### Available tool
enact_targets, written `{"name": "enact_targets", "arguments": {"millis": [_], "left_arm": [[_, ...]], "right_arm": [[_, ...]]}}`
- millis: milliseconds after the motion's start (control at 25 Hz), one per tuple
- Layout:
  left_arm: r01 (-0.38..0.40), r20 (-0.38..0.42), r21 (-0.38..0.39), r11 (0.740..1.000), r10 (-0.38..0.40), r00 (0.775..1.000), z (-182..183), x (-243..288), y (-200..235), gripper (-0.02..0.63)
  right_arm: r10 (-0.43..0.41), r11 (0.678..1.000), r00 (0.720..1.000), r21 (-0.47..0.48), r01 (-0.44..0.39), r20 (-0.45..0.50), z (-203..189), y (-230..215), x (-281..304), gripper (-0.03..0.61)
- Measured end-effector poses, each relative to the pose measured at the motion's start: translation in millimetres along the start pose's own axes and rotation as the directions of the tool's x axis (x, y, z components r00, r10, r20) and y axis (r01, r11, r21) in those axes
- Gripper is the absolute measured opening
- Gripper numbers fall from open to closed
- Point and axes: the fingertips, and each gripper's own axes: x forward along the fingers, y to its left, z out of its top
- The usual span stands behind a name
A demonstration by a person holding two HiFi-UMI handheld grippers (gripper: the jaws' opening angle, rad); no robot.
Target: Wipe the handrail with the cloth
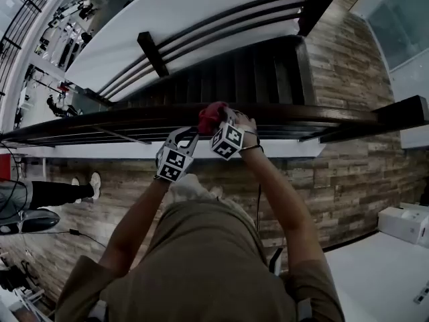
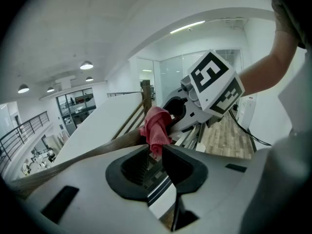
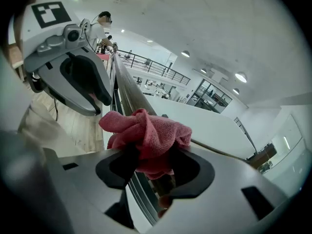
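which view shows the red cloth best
The right gripper view: the cloth fills its jaws, bunched at the handrail. The left gripper view shows one tail between its jaws; the head view only a small red patch.

Bare handrail [image 1: 335,116] is left either side of the left tool [image 1: 193,133] and right tool [image 1: 213,118], with stairs [image 1: 234,72] open beyond.

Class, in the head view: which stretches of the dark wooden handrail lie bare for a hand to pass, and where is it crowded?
Bare: the dark wooden handrail from the red cloth leftwards to the picture's edge, and from the right gripper rightwards to the other edge. Crowded: mid-rail, where both it and the left gripper grip the cloth.
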Motion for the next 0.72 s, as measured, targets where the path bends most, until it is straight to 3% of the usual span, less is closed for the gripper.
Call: {"name": "enact_targets", "arguments": {"millis": [440,720], "left_arm": [[0.150,0.042,0.067,0.986,-0.153,0.987,50.9,33.7,-26.2,0.077],[0.249,0.032,0.132,0.959,-0.255,0.966,72.8,65.2,-57.9,0.077]], "right_arm": [[-0.024,0.997,1.000,0.068,0.025,-0.008,-29.7,-26.9,-16.6,0.209],[-0.038,0.993,0.999,0.108,0.041,-0.024,-72.3,-46.3,-38.1,0.207]]}}
